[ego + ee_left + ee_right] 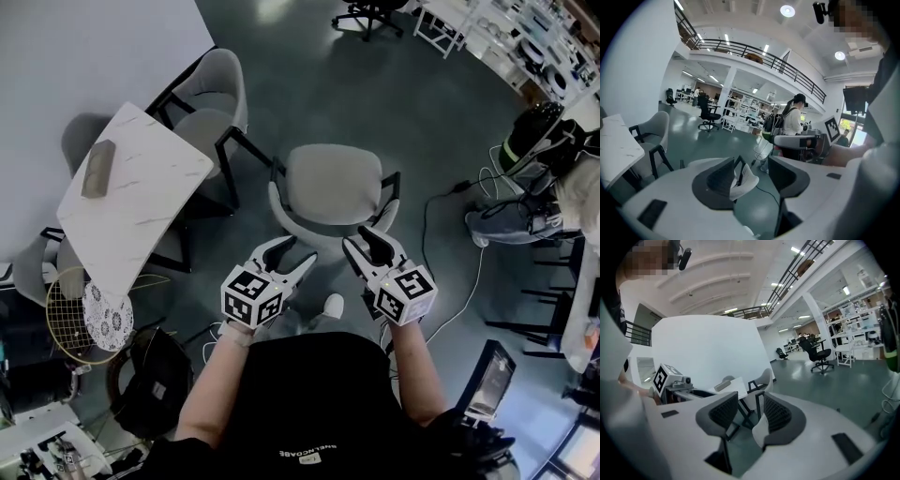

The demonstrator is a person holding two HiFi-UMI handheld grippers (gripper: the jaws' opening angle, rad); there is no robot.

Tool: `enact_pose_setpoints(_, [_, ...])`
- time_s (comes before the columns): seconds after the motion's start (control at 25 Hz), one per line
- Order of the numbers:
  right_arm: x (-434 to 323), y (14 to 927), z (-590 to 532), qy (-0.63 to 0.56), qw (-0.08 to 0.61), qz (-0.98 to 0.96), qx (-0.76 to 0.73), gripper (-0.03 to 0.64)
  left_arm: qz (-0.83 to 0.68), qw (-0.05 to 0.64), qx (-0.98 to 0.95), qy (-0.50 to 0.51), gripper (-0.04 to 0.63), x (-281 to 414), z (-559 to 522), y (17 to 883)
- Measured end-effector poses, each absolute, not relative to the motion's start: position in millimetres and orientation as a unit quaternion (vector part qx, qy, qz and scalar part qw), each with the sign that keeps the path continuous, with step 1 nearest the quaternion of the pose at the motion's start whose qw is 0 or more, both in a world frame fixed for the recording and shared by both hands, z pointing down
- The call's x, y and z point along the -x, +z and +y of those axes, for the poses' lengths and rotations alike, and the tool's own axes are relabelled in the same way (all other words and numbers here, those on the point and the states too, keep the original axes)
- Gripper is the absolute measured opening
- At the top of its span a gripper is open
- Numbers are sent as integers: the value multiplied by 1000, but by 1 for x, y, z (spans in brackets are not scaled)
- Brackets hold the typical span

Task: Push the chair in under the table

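One big open room, seen steeply from above: a dark green-grey floor (281, 75), with a white wall (84, 47) far off to the left of my left fingers. One marble-topped table (141, 178) stands by that wall, left of and beyond the left fingers, and one flat grey block (97, 169) lies on it.

Chairs, counted: three grey table chairs (216, 89) around the table, one black office chair (370, 14) far ahead, and the one grey chair (333, 187) I am to move. That chair stands clear of the table, not under it. It is directly ahead of both sets of fingers, with its curved back toward me.

Grippers: two.
- Left gripper (289, 253): fingers spread, the left rim of the chair's back showing between them, not pinched.
- Right gripper (366, 239): fingers spread less widely, the right rim between them, also not pinched.

Contact with the chair: cannot tell.
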State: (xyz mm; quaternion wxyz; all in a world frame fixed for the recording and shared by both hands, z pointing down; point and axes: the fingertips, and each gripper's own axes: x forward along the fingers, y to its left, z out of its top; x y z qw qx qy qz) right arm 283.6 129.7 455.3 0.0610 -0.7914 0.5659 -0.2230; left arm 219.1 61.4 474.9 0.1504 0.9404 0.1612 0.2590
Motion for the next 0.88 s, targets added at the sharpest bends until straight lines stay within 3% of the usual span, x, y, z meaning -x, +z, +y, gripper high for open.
enact_pose_setpoints(0.48, [-291,526,132,-282,-32,577,766,235,231,77,-910,337,238,-243,72,544])
enact_pose_setpoints(0.88, [-286,588,135,-335,-99,602,718,239,268,37,-875,401,250,-251,92,609])
